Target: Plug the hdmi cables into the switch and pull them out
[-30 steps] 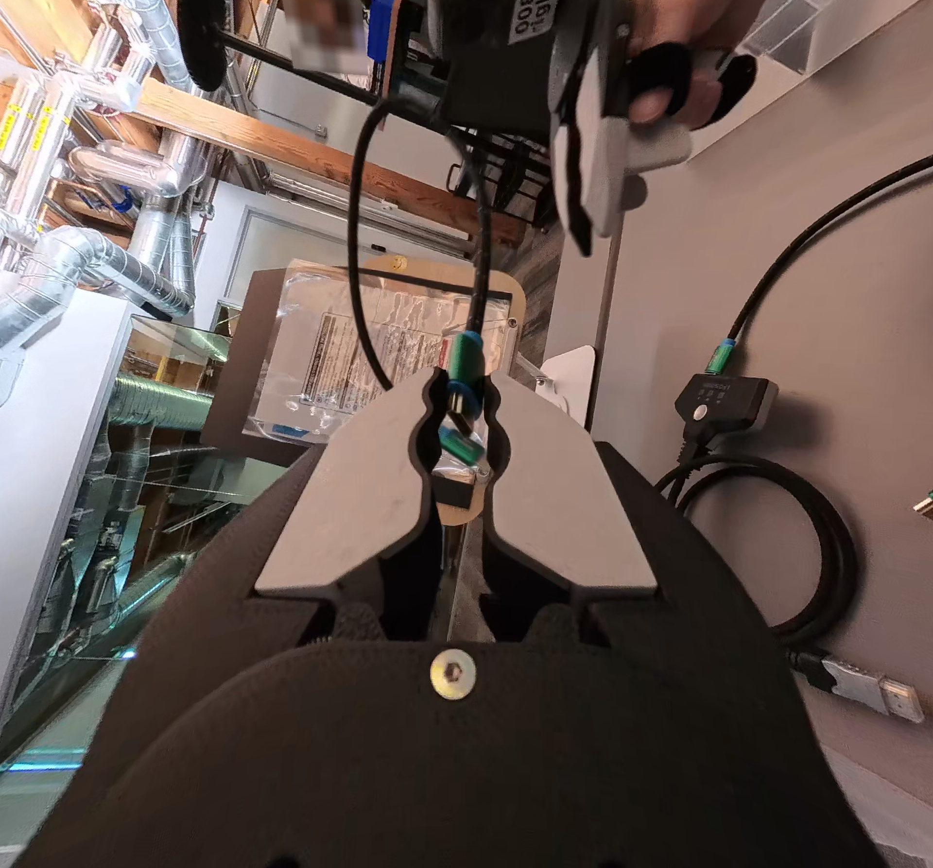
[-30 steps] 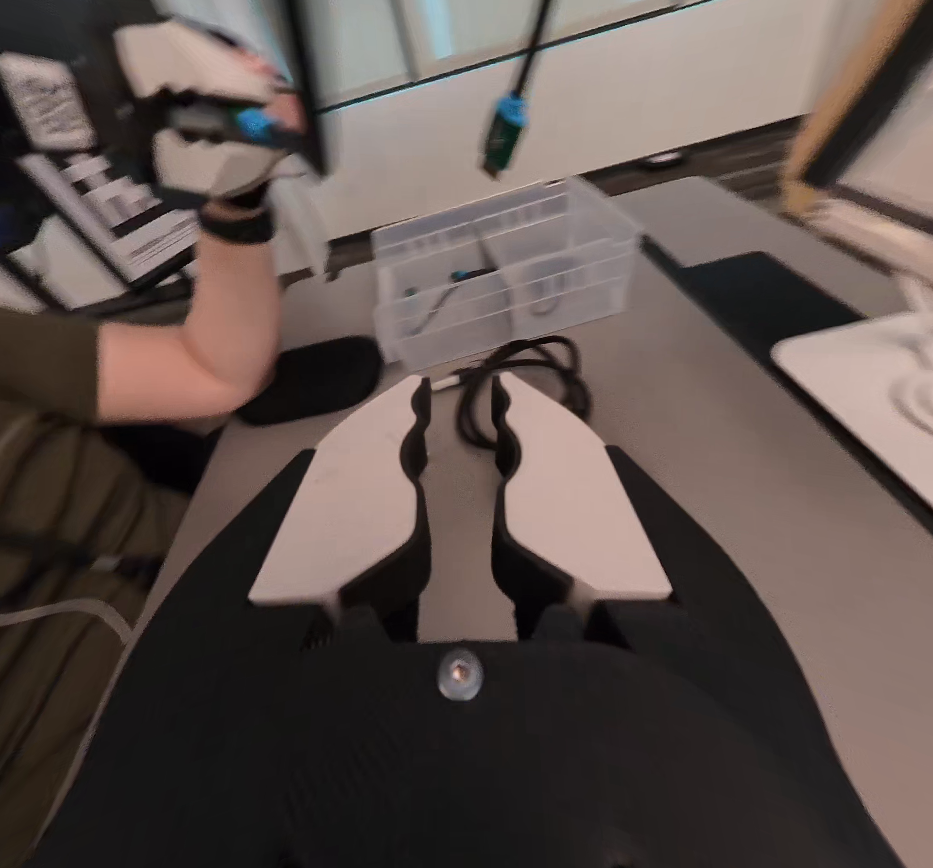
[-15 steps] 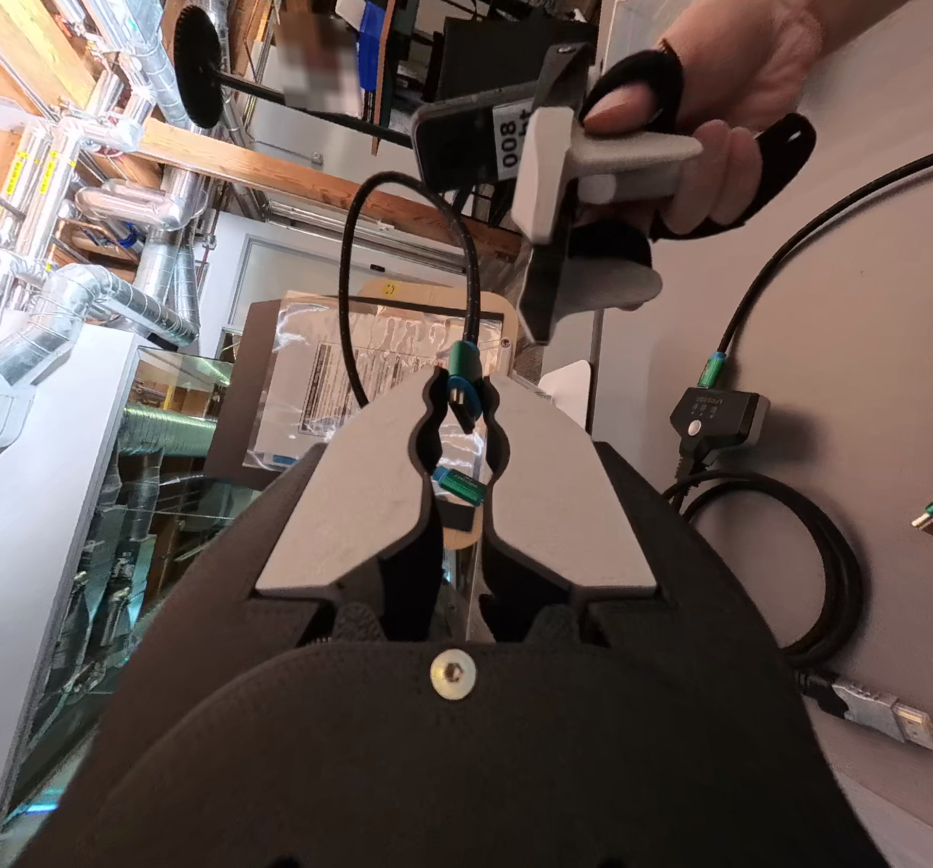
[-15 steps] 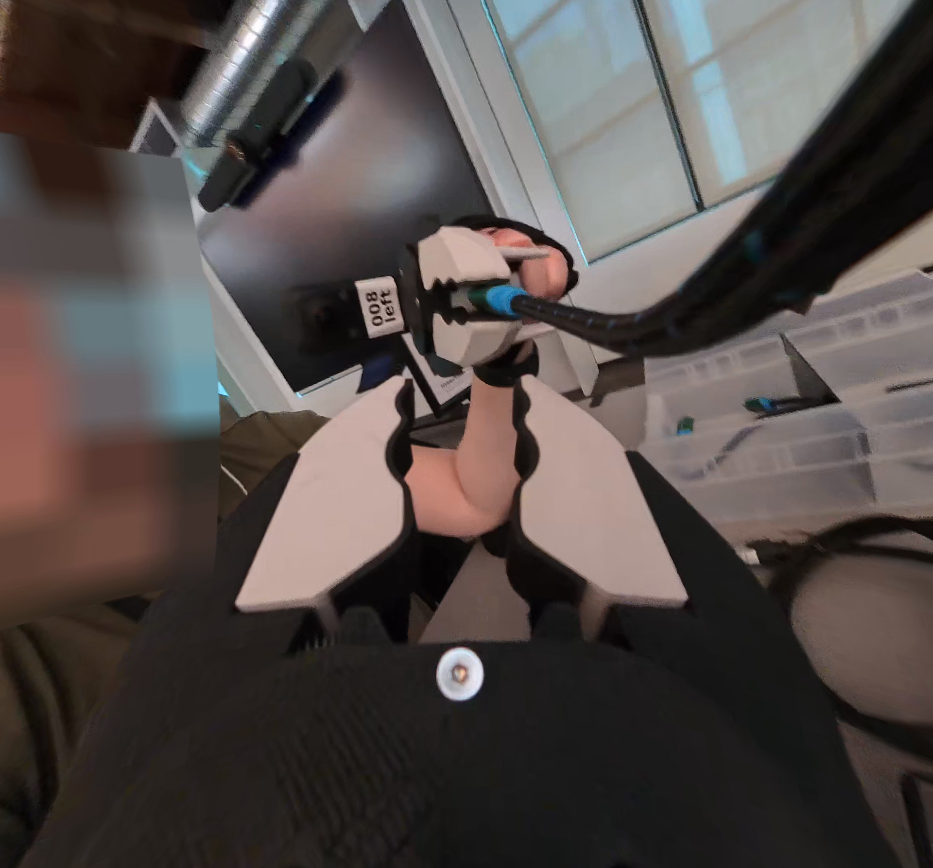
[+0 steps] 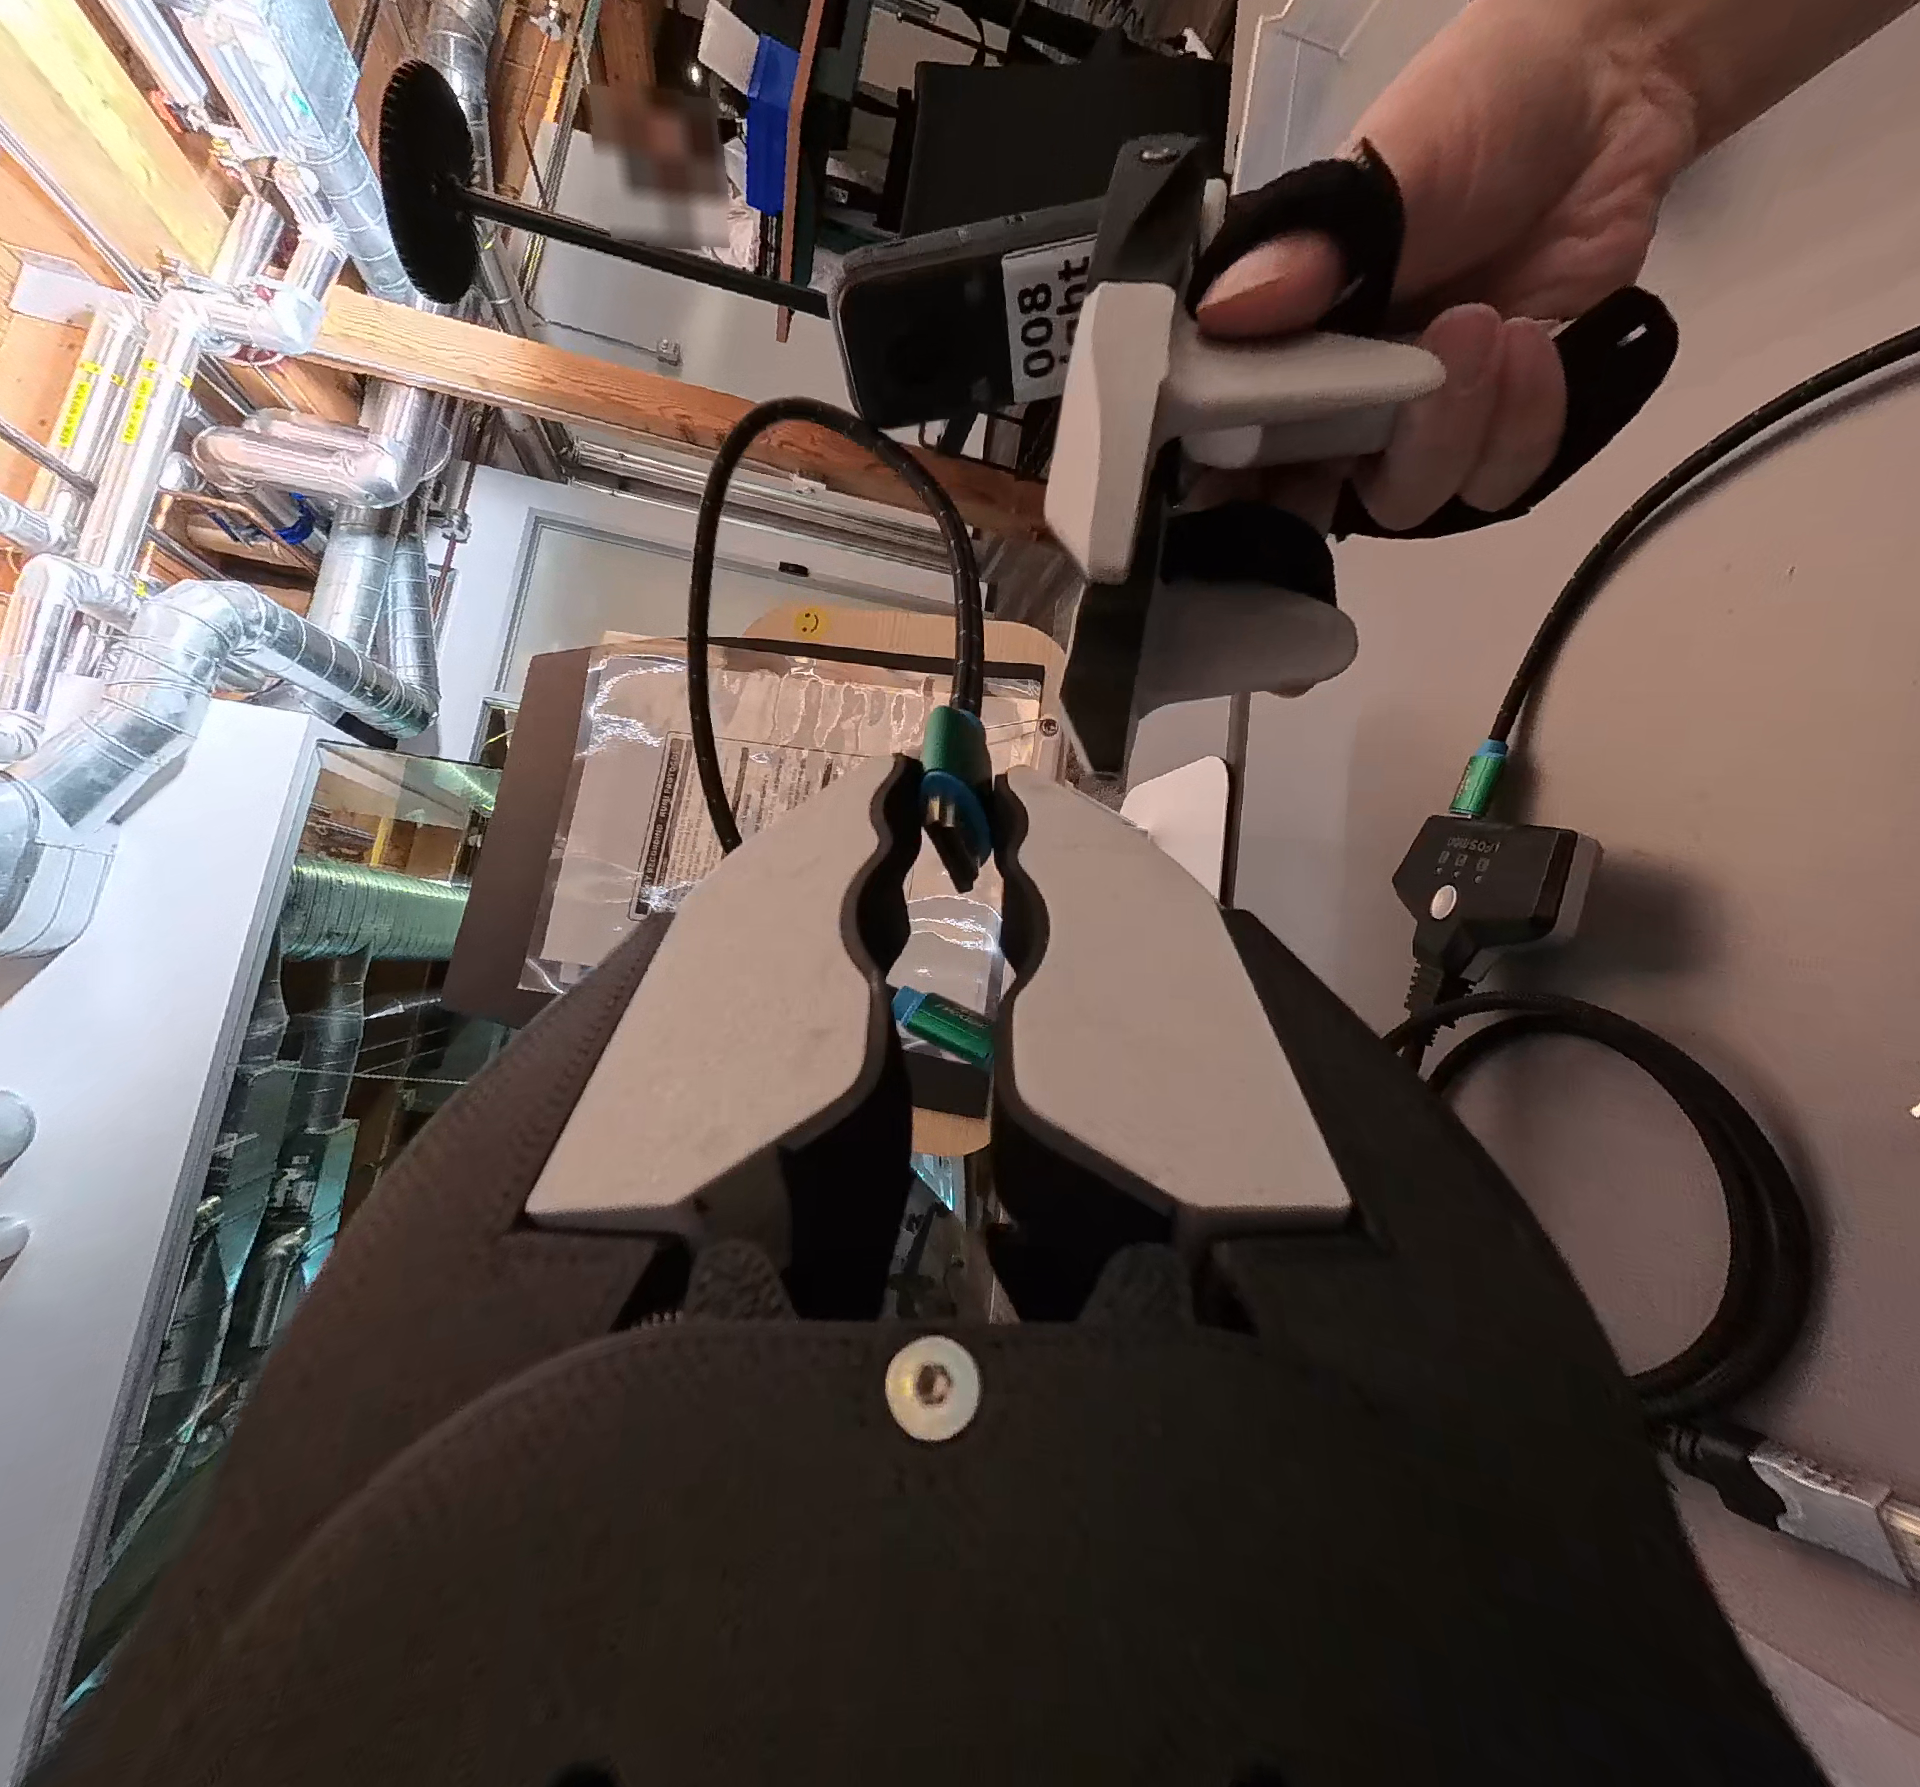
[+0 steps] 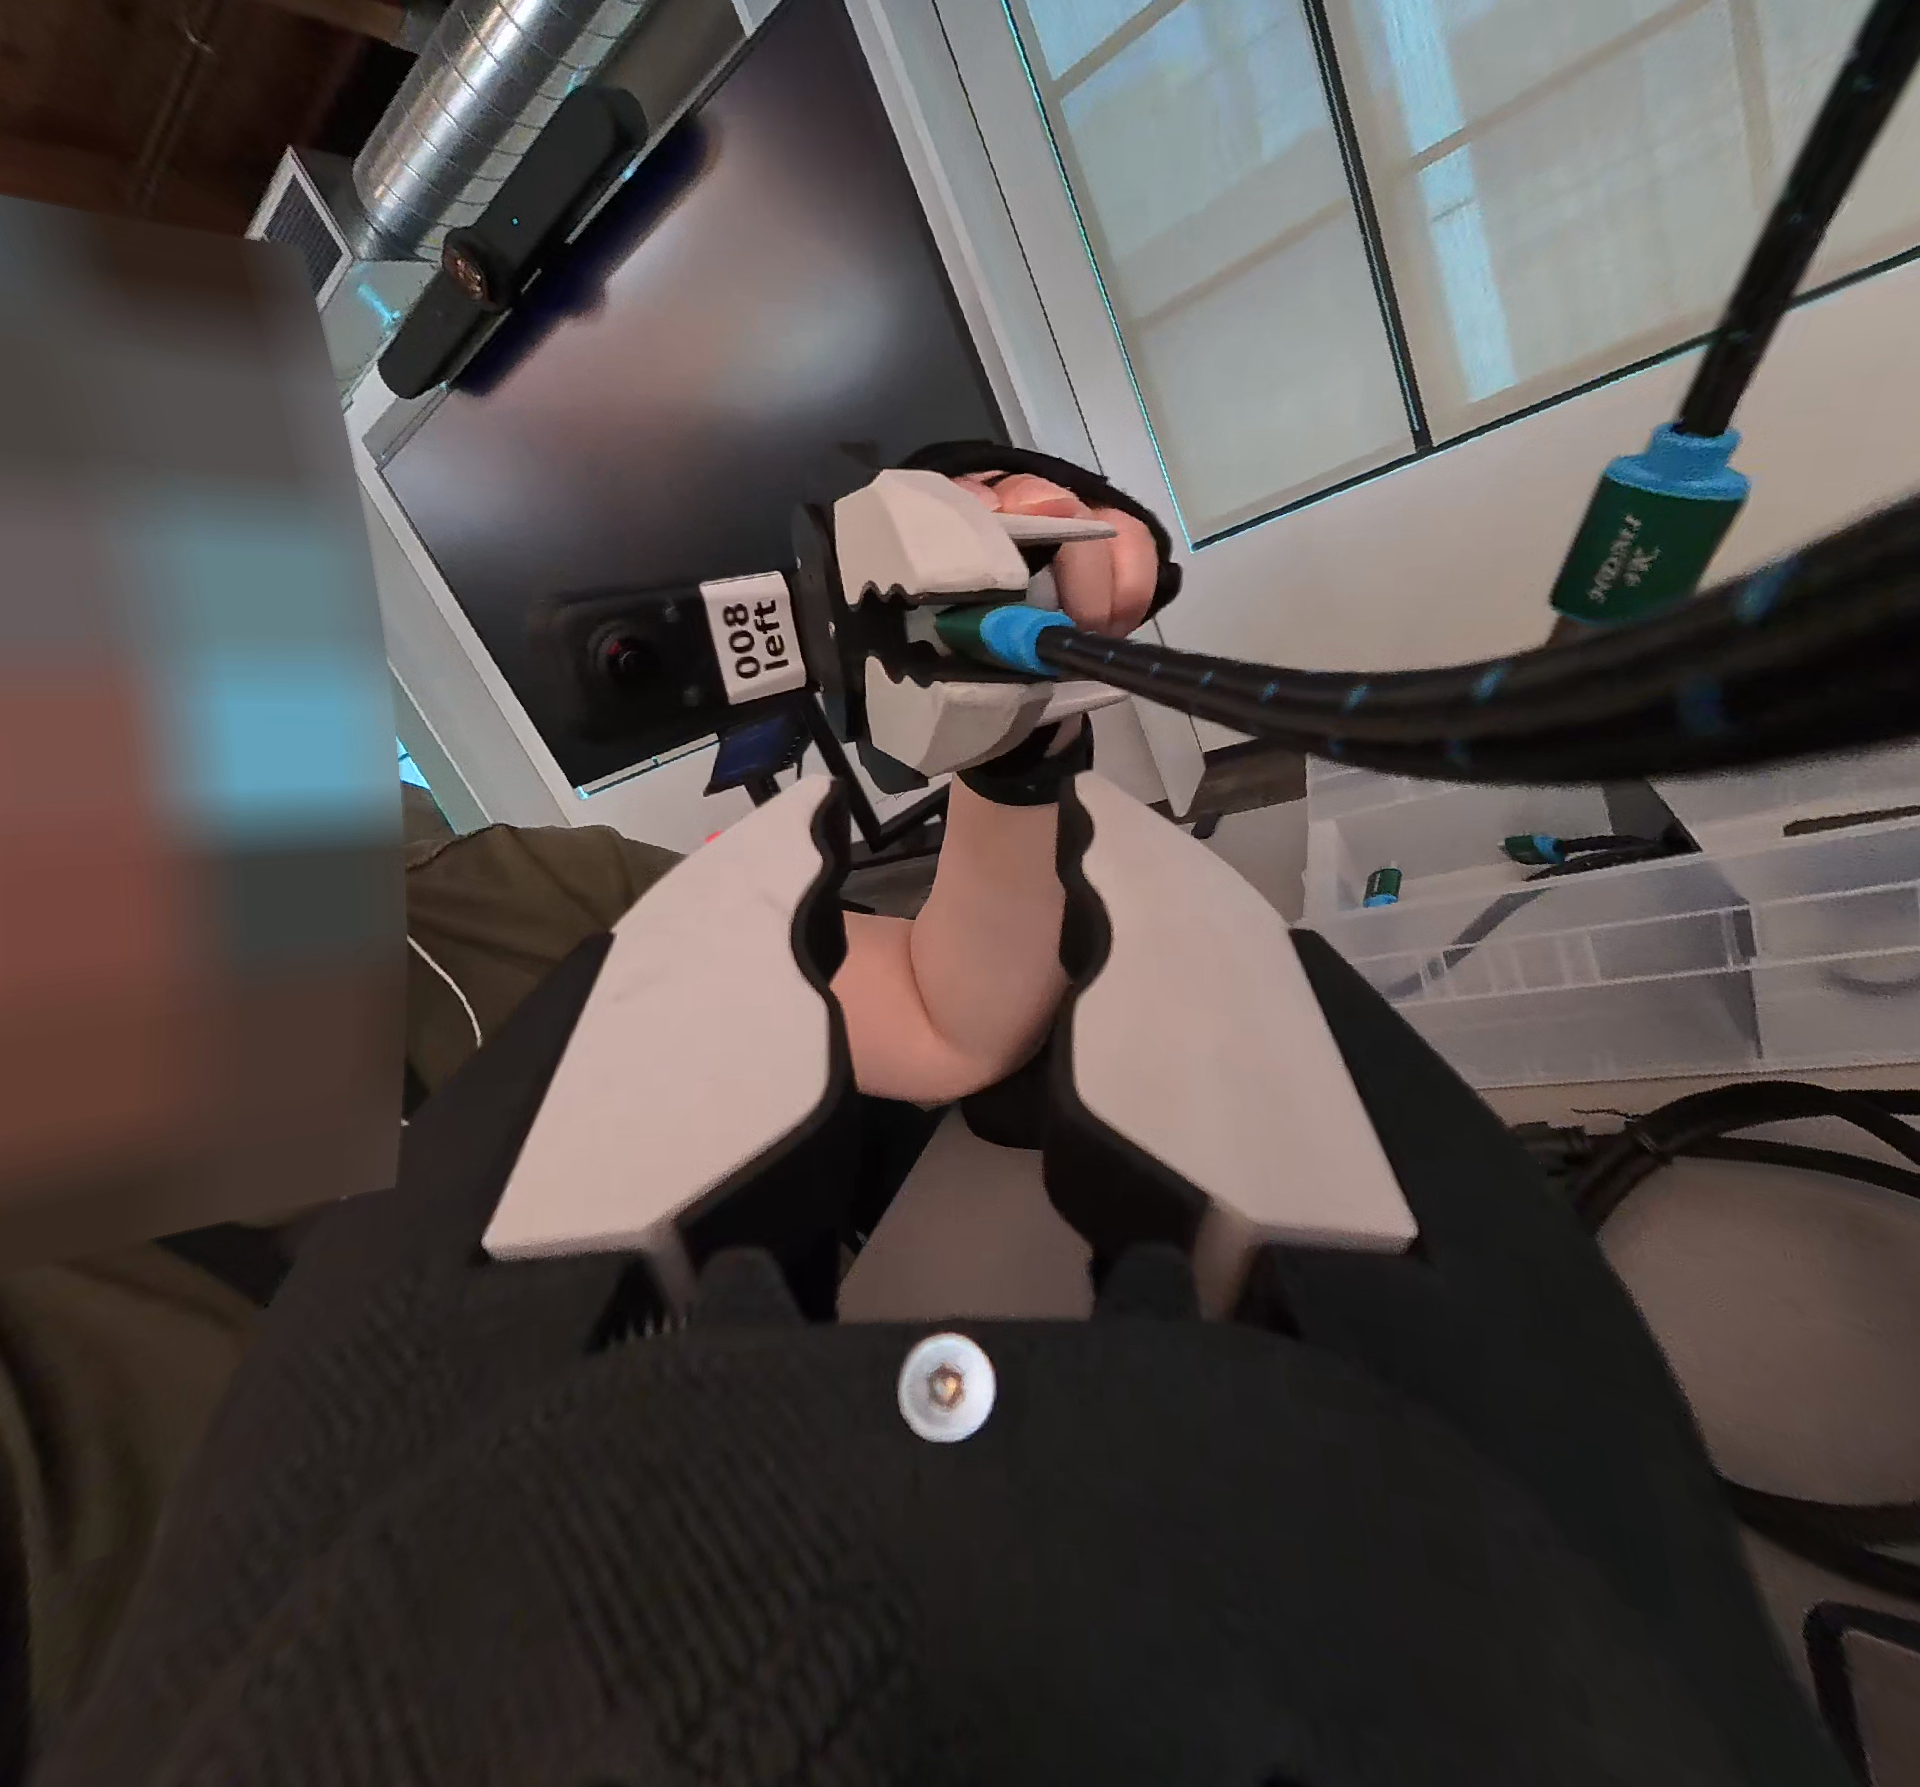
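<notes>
Green-and-blue HDMI plug [image 5: 951, 792] pinched at tips of left gripper [image 5: 948, 807], fingers narrowed onto it, metal end aimed back toward camera. Black braided cable [image 5: 717, 532] arcing up from plug, looping over and dropping behind left finger [image 5: 727, 999]. Second green plug [image 5: 940, 1025] visible lower in the gap between the fingers, farther back; cannot tell what it rests on.

Black switch [image 5: 1491, 870] flat on grey worktop [image 5: 1714, 698], well off to the right of left gripper. One green-collared plug [image 5: 1477, 781] seated in its upper end, cable running up and away. Coiled black cable [image 5: 1704, 1207] below switch, silver connector [image 5: 1834, 1519] lying loose near frame edge.

Right gripper [image 5: 1091, 657] held by bare hand [image 5: 1538, 210] with black finger straps, above and right of left gripper, tips just beside the held plug but not on it.

Right wrist view: right gripper [image 6: 945, 833] parted moderately, nothing between fingers, forearm seen through the gap. Left gripper [image 6: 920, 631] ahead, clamped on same plug [image 6: 992, 634], cable [image 6: 1455, 698] sweeping right across frame. Another green plug [image 6: 1642, 532] hanging from upper right. Clear plastic bin [image 6: 1558, 948] on worktop at right with more cables inside. Dark monitor [image 6: 707, 449] behind.
</notes>
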